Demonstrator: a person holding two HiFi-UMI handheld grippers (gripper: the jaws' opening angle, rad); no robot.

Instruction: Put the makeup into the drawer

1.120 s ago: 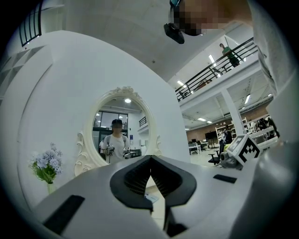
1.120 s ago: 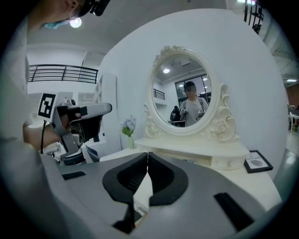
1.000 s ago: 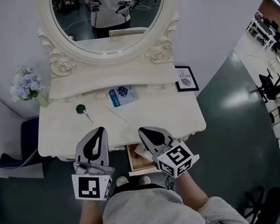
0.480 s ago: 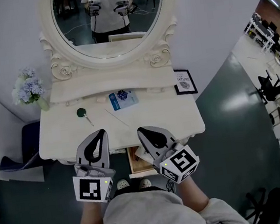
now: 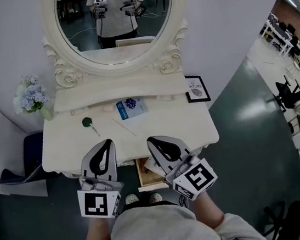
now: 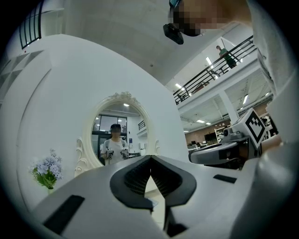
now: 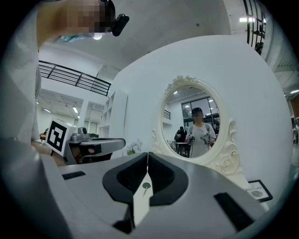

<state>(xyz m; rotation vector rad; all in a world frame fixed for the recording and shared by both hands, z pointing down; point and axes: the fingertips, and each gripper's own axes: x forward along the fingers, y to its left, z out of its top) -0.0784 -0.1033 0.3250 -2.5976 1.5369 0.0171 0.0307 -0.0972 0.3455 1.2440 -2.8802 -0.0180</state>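
Slanting, the makeup brush (image 5: pixel 87 120) aims its handle at both shut, empty hand-held grippers (image 5: pixel 108 142) (image 5: pixel 150 140).

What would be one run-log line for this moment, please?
left gripper: shut, empty | right gripper: shut, empty | drawer: open | blue packet, green-headed stick: on table

Open drawer (image 5: pixel 146 179) under dressing table (image 5: pixel 179 124)

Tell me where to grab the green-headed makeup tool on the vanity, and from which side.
Probably at the neck of the green-headed tool, where the round head meets the thin handle. It lies flat on the vanity top, handle slanting toward the front edge, so come from above, jaws across the handle.
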